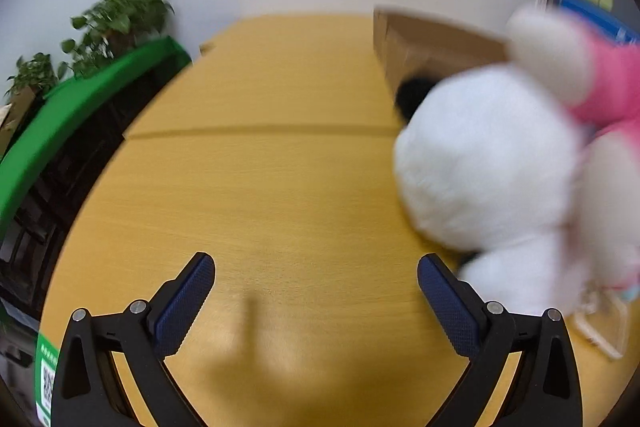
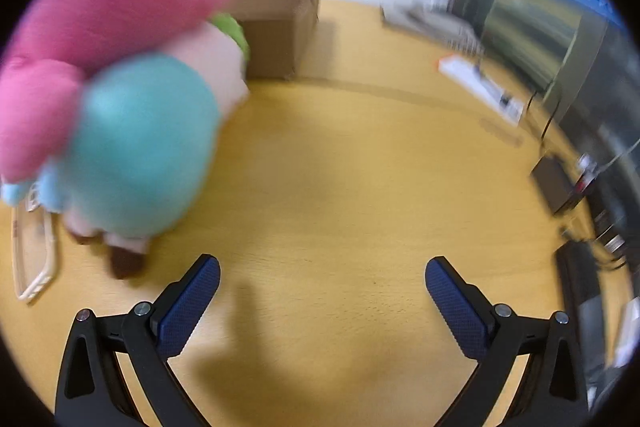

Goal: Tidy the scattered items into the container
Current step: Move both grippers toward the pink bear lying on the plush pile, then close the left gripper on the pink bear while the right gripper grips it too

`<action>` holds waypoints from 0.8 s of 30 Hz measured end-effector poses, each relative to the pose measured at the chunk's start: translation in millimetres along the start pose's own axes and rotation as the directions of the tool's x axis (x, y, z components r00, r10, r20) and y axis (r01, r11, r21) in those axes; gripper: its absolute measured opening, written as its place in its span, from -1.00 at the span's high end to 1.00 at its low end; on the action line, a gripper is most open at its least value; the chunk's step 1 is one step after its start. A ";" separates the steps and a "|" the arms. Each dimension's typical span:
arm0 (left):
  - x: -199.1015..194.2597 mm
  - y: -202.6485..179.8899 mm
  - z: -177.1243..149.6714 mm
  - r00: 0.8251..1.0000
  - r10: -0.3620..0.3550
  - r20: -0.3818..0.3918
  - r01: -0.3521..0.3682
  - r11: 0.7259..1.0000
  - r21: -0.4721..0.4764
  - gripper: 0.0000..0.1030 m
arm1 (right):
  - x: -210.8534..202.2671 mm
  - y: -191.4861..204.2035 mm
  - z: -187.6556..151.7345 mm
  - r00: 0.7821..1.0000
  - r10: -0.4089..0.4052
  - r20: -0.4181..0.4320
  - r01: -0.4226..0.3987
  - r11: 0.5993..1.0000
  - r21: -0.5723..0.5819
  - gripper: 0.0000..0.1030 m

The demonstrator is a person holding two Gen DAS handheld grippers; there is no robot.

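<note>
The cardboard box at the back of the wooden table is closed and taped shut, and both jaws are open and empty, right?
Not quite: the cardboard box is open-topped, as the right wrist view shows. The rest holds: it sits at the back of the wooden table, and both sets of jaws are open and empty.

Whole left wrist view motion-smeared. Fluffy white-and-pink plush toy (image 1: pixel 492 163) right of right fingertip: no face readable, body cut by right frame edge. It hides near corner of brown cardboard box (image 1: pixel 424 47); dark shape inside box unidentifiable. Clear plastic packaging (image 1: pixel 600 323) beyond right finger half under plush.

Right wrist view: pink, teal and cream plush toy (image 2: pixel 132 115) left of left fingertip, all blur, cropped at left edge. Small white stuff (image 2: pixel 480 83) far right, too smeared to name.
</note>
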State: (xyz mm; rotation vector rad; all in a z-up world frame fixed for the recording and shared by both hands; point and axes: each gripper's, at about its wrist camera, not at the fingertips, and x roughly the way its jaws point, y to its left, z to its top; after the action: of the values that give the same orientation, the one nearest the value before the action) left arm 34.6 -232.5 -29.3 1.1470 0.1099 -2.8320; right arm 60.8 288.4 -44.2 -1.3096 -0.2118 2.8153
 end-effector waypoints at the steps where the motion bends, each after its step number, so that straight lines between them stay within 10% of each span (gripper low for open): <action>1: -20.4 -0.8 2.5 0.999 -0.015 0.044 0.016 0.999 -0.035 -0.99 | -13.2 5.5 4.4 0.999 0.005 0.033 -0.004 1.000 -0.013 -0.99; 5: -80.7 -33.2 15.2 0.993 0.030 0.116 -0.019 0.996 -0.092 -1.00 | -62.2 29.6 29.9 0.983 0.024 0.180 -0.017 0.999 -0.044 -0.99; 9: -108.6 -92.7 16.3 0.979 -0.136 0.152 0.133 0.991 0.033 -1.00 | -85.2 51.0 52.3 0.964 0.034 0.265 -0.023 0.999 -0.046 -0.99; 21: -82.3 -172.1 49.4 0.913 -0.408 0.014 0.406 0.911 0.069 -1.00 | -107.0 61.7 69.2 0.943 0.169 0.288 -0.167 0.985 -0.031 -0.99; 24: -64.1 -182.1 65.4 0.874 -0.484 -0.028 0.485 0.874 0.028 -1.00 | -107.6 52.7 86.6 0.923 0.208 0.322 -0.216 0.976 -0.011 -0.99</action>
State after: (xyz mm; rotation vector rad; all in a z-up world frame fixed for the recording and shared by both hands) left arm 16.3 -54.6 68.6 1.3142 0.4084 -3.2612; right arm 65.8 217.7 85.5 -0.9081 -0.0419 3.1938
